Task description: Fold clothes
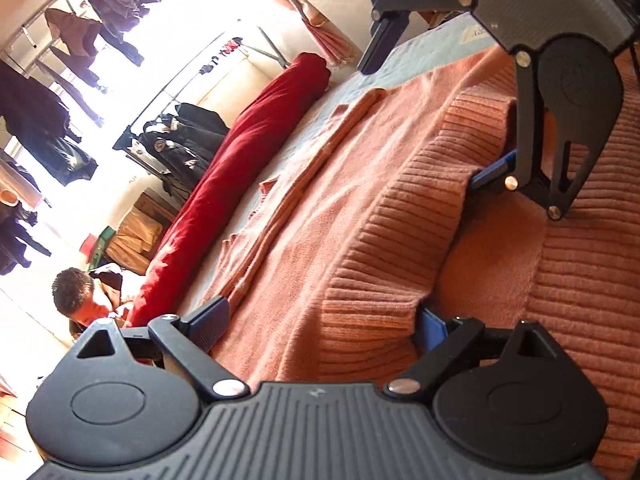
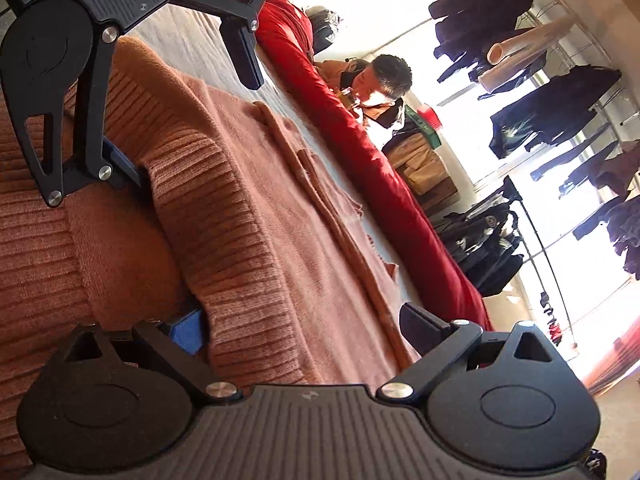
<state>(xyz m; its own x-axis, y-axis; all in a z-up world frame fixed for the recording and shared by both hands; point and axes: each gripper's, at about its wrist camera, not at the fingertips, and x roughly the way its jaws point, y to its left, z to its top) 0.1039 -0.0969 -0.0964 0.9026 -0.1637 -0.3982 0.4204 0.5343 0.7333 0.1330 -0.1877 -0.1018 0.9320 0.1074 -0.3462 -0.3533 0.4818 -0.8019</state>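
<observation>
Orange sweater point(image 1: 360, 216) on grey bed point(image 1: 424, 52), clothes racks point(image 2: 560, 128) beyond.

left tool point(image 1: 320, 320): black ribbed body, round hubs, silver screws | right tool point(image 2: 308, 328): same, blue pad

Left gripper point(image 1: 320, 320): one blue finger pad point(image 1: 434, 328) is largely buried under the ribbed hem of the orange sweater point(image 1: 360, 208) — contact underneath cannot be seen. Right gripper point(image 2: 308, 326): same condition, blue pad point(image 2: 186, 330) half covered. Sweater cut off by frame edges in both views. Window area overexposed — hanging clothes point(image 2: 552, 108) show only as dark shapes.
</observation>
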